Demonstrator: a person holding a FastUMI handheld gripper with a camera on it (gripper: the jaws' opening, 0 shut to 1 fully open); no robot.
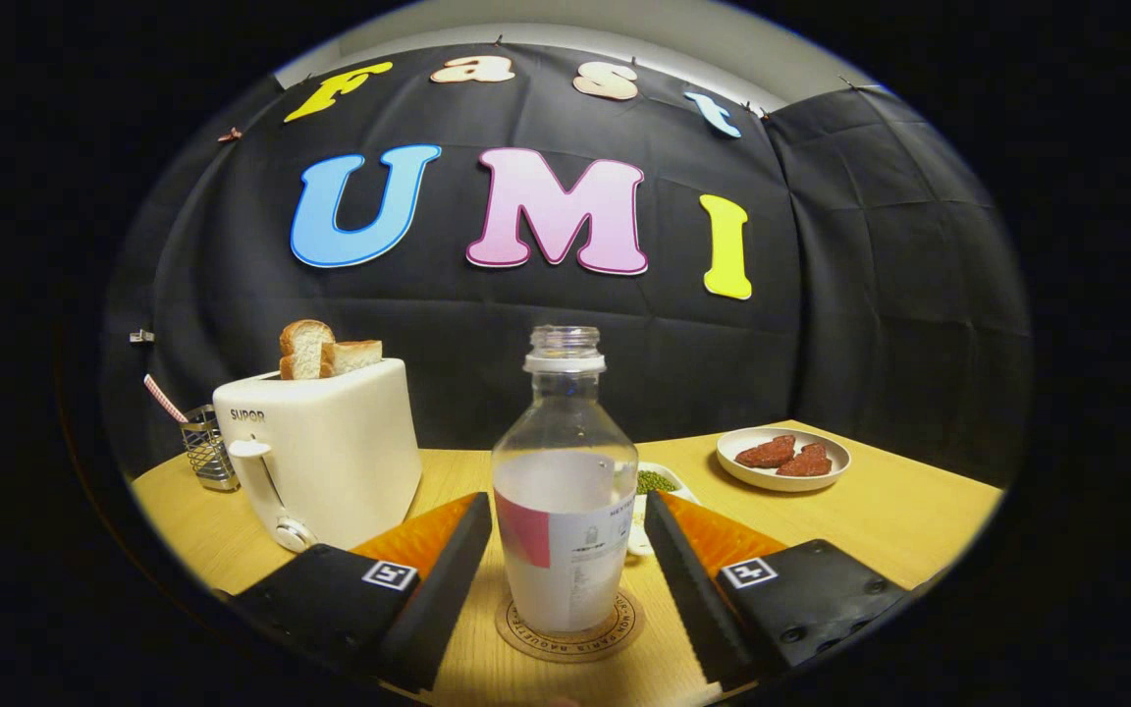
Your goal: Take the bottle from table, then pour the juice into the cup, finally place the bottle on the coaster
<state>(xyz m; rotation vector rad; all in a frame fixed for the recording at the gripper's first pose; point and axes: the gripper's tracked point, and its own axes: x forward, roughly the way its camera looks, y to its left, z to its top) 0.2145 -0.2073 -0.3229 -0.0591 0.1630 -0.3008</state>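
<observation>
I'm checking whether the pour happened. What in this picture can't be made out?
- Cup: mostly hidden behind the bottle and one finger; whether it holds juice can't be told.
- Coaster: its middle is covered by the bottle.
- Gripper: open, fingers clear of the bottle.
- Holder: contents too small.

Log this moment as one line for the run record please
tool: open, fingers either side of bottle, not touching | bottle: upright on coaster, uncapped, part full | toaster: beyond left finger, bread in slots | step: placing, nearly done
</observation>
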